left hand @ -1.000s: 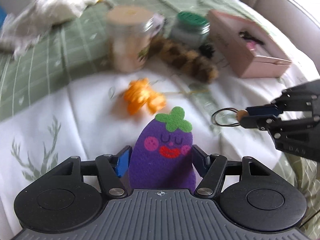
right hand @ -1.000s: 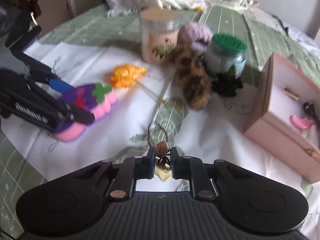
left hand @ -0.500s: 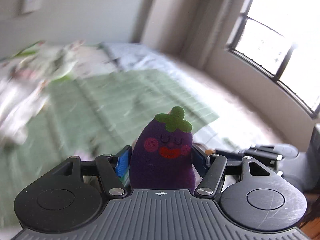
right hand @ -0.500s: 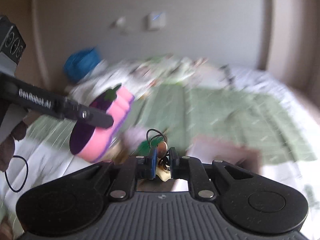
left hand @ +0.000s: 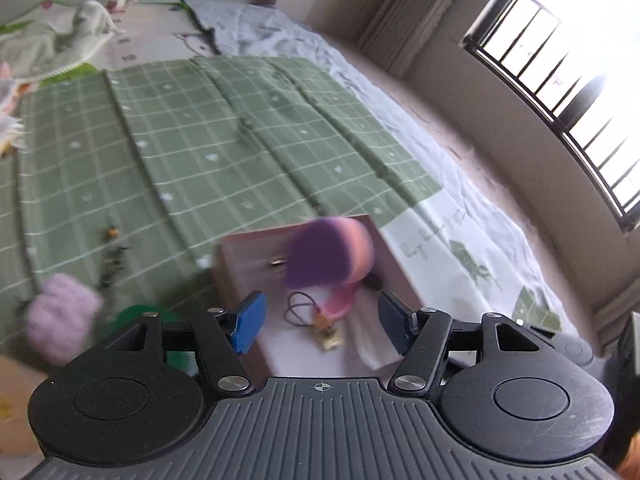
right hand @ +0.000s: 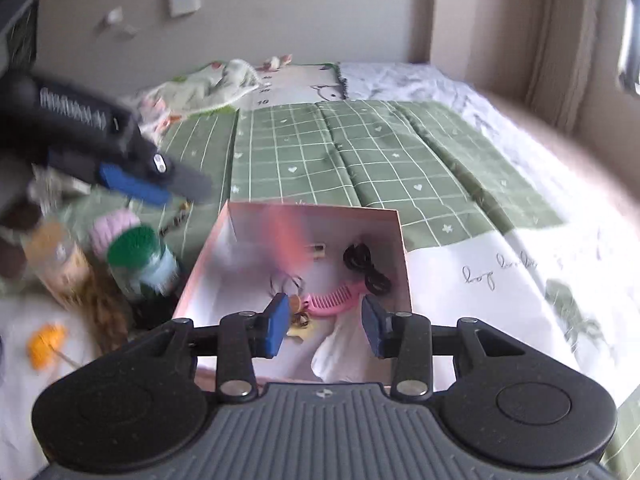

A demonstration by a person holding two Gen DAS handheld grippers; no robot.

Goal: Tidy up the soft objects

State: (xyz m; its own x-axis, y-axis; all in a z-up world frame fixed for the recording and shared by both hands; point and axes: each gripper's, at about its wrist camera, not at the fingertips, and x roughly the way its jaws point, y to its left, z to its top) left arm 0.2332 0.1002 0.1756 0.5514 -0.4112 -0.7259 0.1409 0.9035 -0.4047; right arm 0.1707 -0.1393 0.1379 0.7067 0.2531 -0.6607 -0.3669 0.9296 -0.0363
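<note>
The left gripper (left hand: 320, 318) is seen with its jaws spread wide and nothing between the blue pads (left hand: 250, 322). Ahead of them and slightly right of centre, the eggplant plush (left hand: 330, 252) appears as a blurred purple and pink shape over the open pink box (left hand: 394, 256); whether it touches the box floor cannot be told. Nearer the pads, a dark hair tie with a brown bead (left hand: 308, 312) lies on the box floor, touching a pink comb (left hand: 340, 304). To the left of the left pad, a fuzzy lilac item (left hand: 62, 318) and a green-lidded jar (left hand: 140, 316) are seen outside the box, on the green checked bedspread (left hand: 192, 152). The right gripper (right hand: 326, 322) is likewise released, its pads well apart and empty, directed into the same pink box (right hand: 316, 216). Between its pads lies the pink comb (right hand: 334, 298); just beside the left pad sits the bead of the hair tie (right hand: 296, 303), and ahead to the right a coiled black cord (right hand: 366, 266) rests against the far wall. A pink streak, blurred, is seen further ahead inside the box. To the left, outside the box, the green-lidded jar (right hand: 142, 258) stands, with the left gripper (right hand: 132, 170) above it, blurred.
</note>
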